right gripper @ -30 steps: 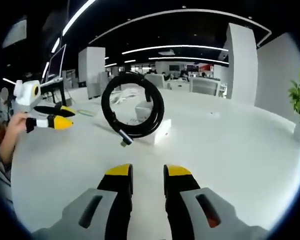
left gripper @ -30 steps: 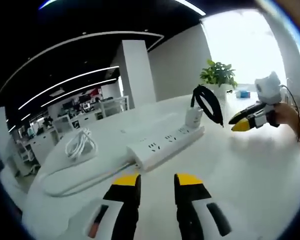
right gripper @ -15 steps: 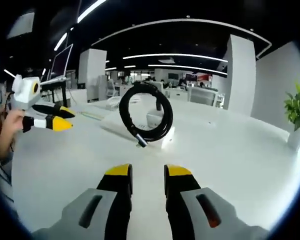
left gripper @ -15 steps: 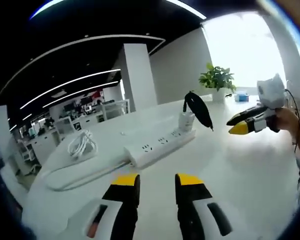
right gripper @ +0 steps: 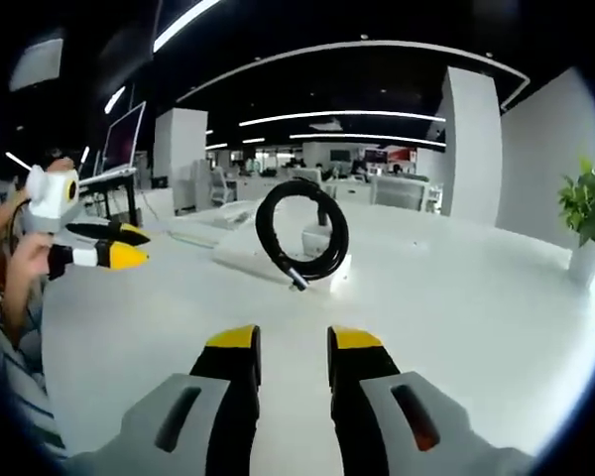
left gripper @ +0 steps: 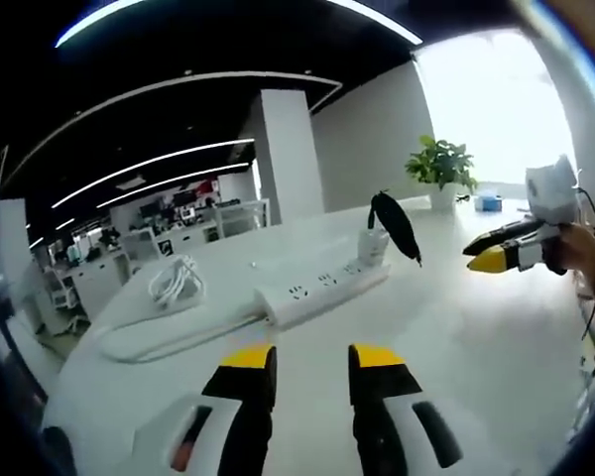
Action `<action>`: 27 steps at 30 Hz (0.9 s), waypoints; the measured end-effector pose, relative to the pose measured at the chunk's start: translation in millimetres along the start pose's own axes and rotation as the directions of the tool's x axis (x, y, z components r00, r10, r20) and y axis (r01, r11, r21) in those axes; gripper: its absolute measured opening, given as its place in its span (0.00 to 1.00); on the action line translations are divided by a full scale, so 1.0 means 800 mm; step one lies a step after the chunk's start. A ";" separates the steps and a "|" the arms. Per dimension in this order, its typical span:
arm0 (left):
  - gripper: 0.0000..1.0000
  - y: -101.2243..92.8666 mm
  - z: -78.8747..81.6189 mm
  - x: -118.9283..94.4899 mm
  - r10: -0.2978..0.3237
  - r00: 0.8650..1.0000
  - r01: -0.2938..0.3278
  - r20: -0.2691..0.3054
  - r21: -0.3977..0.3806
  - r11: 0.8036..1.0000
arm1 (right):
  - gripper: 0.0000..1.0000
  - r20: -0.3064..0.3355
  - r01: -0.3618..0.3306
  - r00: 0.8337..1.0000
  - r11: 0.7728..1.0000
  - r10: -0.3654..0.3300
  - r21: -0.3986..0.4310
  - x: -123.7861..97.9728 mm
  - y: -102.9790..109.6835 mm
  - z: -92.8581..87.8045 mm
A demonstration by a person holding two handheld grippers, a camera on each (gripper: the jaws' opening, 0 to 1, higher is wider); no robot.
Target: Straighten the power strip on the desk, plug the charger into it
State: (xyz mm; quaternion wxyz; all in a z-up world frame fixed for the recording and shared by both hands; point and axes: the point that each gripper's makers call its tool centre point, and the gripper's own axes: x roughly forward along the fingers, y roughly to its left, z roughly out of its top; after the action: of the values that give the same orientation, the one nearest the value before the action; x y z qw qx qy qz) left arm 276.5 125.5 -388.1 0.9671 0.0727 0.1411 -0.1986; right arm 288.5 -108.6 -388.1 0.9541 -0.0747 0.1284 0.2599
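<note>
i'm holding both grippers low over the white desk (left gripper: 476,337), and neither one is carrying anything. in the left gripper view my left gripper (left gripper: 311,362) rises from the bottom with its yellow-tipped jaws spread a little, bare desk between them. just beyond them the white power strip (left gripper: 322,291) lies flat on the desk, running at a slant up toward the right. at its far end the white charger (left gripper: 374,245) stands upright in a socket, and its black cable (left gripper: 394,225) loops up and hangs over beside it. the strip's own white cord (left gripper: 154,337) sweeps off to the left in a long curve, and a coiled white cable (left gripper: 174,281) sits behind that. a potted plant (left gripper: 441,167) stands at the far edge of the desk.

in the right gripper view my right gripper (right gripper: 293,347) shows its jaws parted too, nothing in them. ahead, the black cable (right gripper: 302,235) forms a round loop standing over the charger (right gripper: 317,241) and the power strip (right gripper: 268,263). at the left, my left gripper (right gripper: 129,246) comes in with a hand (right gripper: 25,263) on it, well apart from the strip.
</note>
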 end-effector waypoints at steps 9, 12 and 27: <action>0.30 0.000 0.003 -0.023 0.025 0.999 -0.024 0.028 -0.024 0.999 | 0.29 0.009 0.012 1.000 1.000 -0.012 -0.001 -0.017 0.009 -0.001; 0.30 0.001 0.003 -0.032 0.040 0.998 -0.039 0.039 -0.033 0.999 | 0.29 0.018 0.014 1.000 1.000 -0.014 0.002 -0.023 0.013 -0.001; 0.35 0.006 -0.013 -0.069 0.097 0.994 -0.094 0.046 -0.066 0.993 | 0.31 0.038 0.035 0.999 0.999 -0.036 0.024 -0.058 0.027 -0.004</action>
State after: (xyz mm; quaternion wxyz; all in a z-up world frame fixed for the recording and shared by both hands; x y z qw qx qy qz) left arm 227.7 152.0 -380.6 0.9805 0.0436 0.1200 -0.1492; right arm 238.3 -113.2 -379.9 0.9617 -0.0609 0.1119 0.2429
